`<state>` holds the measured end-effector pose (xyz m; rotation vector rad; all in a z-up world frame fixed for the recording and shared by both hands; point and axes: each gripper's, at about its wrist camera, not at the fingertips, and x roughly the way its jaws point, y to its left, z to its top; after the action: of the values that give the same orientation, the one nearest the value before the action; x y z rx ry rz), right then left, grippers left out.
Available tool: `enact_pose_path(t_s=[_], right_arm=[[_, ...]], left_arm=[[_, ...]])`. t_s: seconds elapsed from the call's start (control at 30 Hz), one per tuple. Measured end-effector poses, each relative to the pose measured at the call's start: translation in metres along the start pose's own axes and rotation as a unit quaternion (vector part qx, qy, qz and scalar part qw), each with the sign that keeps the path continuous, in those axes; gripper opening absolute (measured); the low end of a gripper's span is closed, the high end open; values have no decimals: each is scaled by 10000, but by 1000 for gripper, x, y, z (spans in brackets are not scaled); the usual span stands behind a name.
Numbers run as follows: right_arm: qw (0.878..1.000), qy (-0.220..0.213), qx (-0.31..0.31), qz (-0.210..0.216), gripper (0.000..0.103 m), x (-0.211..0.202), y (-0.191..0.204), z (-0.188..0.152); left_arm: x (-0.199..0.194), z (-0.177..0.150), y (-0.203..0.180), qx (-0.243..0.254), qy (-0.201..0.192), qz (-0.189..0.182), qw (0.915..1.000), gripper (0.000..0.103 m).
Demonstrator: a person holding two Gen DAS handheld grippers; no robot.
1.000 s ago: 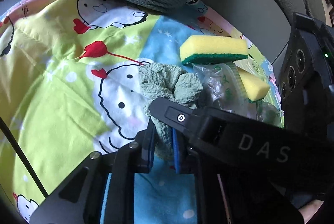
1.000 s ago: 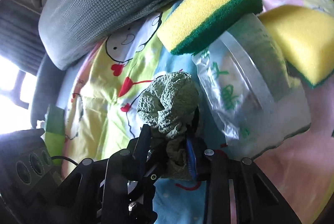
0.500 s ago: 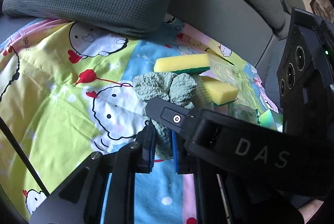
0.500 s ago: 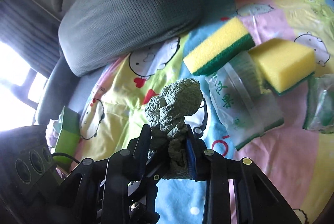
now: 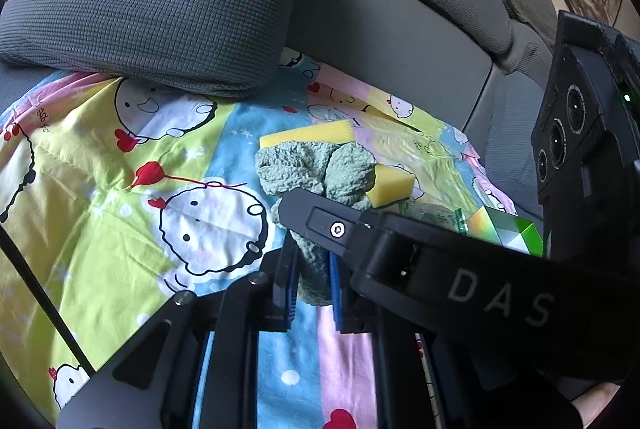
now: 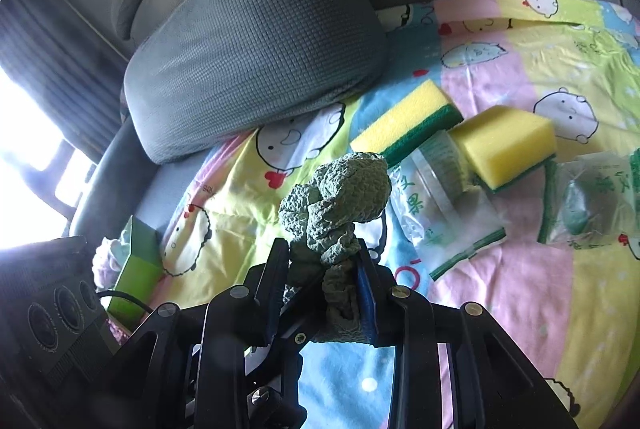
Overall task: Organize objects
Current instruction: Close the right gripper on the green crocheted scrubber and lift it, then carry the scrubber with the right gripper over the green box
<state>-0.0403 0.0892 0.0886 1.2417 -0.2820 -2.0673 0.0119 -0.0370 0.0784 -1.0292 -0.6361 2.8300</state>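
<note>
two sponges (image 6: 404, 123) (image 6: 506, 145), one cloth (image 6: 340, 201), one cushion (image 6: 256, 45)

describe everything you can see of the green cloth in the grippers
The green cloth is a muted grey-green rag with a pebbly, crinkled weave, bunched into a lumpy wad. Both grippers are shut on it: the left gripper and the right gripper pinch its lower, twisted part between blue pads, from crossing directions. Its crumpled top bulges above the fingers. It is held above the cartoon-print bedsheet, in front of the yellow sponges.
</note>
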Motion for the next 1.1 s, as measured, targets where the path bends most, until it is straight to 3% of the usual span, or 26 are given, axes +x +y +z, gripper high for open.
enact_pose_path(t_s=[0.6,1.1], right_arm=[[9975,-589,344,-176,35,-40,-17,-12],[9973,-554,404,-254,35,-46,-27,-13]], left_arm=[[-4,-8,-34,532,-98,-387,9978,9],[1,-11,-44,579,-42,-460,9973,9]])
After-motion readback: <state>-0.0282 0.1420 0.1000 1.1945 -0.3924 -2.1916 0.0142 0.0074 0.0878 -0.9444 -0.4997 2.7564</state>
